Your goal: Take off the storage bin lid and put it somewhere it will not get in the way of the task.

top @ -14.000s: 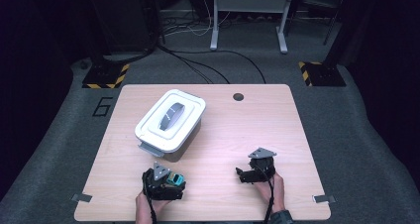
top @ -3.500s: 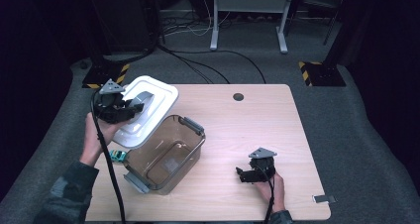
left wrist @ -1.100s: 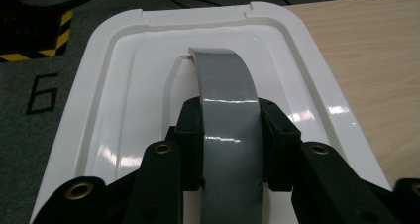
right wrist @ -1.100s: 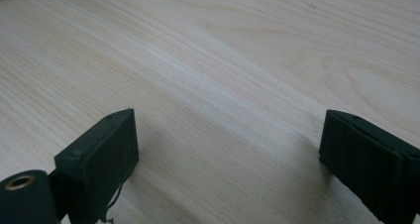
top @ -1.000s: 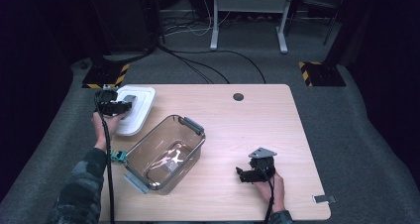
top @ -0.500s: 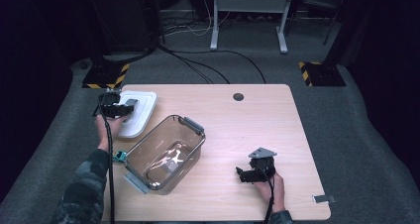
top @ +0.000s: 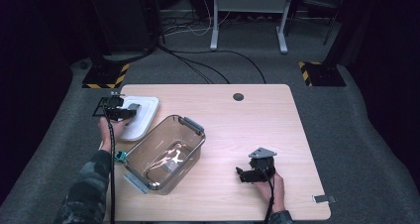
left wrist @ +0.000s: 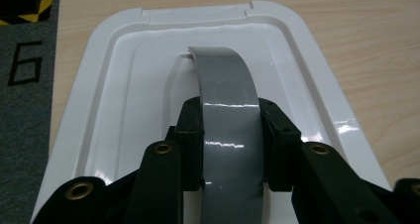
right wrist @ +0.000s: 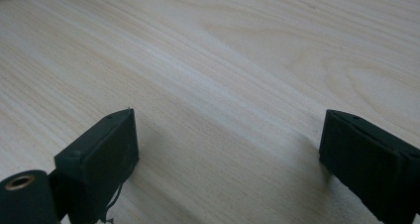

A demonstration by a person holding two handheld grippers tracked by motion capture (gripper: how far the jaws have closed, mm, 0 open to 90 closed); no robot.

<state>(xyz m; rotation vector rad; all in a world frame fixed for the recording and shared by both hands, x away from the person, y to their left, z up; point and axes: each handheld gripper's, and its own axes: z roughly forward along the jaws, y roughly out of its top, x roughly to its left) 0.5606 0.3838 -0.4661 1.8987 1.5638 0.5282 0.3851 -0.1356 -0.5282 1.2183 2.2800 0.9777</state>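
Left hand-held gripper is clamping the white plastic lid's grey handle, its length running straight ahead; right hand-held gripper is resting agape on the desk

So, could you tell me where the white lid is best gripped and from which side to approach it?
By the grey handle, the arched strap that rises along the middle of the white lid. Come from above with one jaw on each long edge of the strap, as the left gripper does now; the lid's flat body and low rim offer no comparable hold.

Wooden table bears white lid, clear container.
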